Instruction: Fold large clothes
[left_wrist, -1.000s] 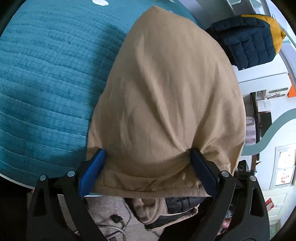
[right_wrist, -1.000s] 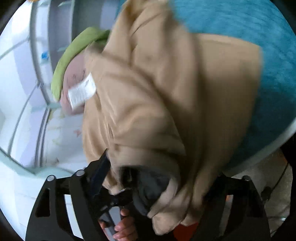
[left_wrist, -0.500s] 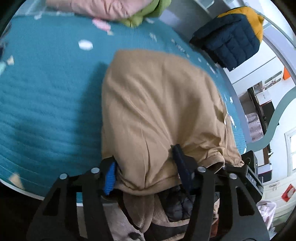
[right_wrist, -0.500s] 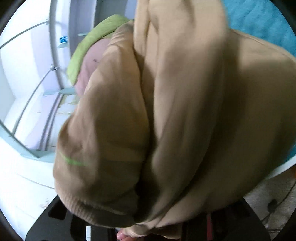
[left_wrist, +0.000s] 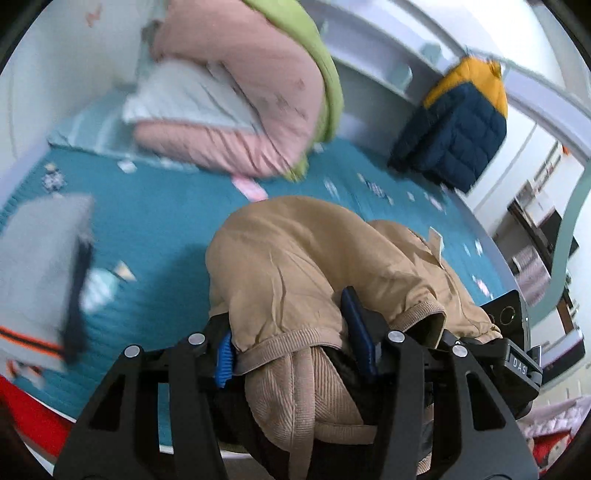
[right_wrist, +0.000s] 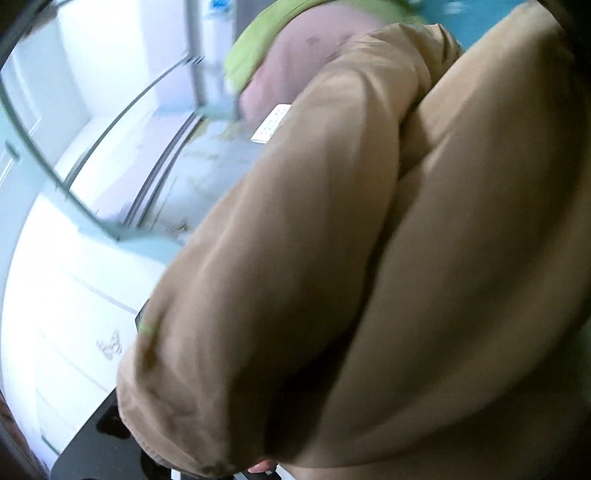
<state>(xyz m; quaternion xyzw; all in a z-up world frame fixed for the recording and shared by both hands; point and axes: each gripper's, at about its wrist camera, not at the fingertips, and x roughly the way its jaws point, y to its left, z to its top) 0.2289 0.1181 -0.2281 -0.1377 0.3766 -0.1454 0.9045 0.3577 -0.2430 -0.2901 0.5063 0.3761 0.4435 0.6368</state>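
A tan jacket lies bunched on the teal bedcover, its near end lifted. My left gripper is shut on the ribbed hem, blue pads pressing both sides. To its right in the left wrist view is the black housing of my right gripper, pressed against the jacket's cuffed edge. In the right wrist view the tan jacket drapes over the lens and hides the fingers. The cloth hangs from that gripper and rises with it. A white label shows on the fabric.
A pink and green quilt is piled at the bed's far side. A navy and yellow puffer jacket hangs at the far right. A grey garment with an orange stripe lies at the left. White cabinets stand beside the bed.
Both grippers closed on the jacket's near edge and rose with it. The left view tilted up to show the far bed, and cloth now covers the right gripper's fingers.
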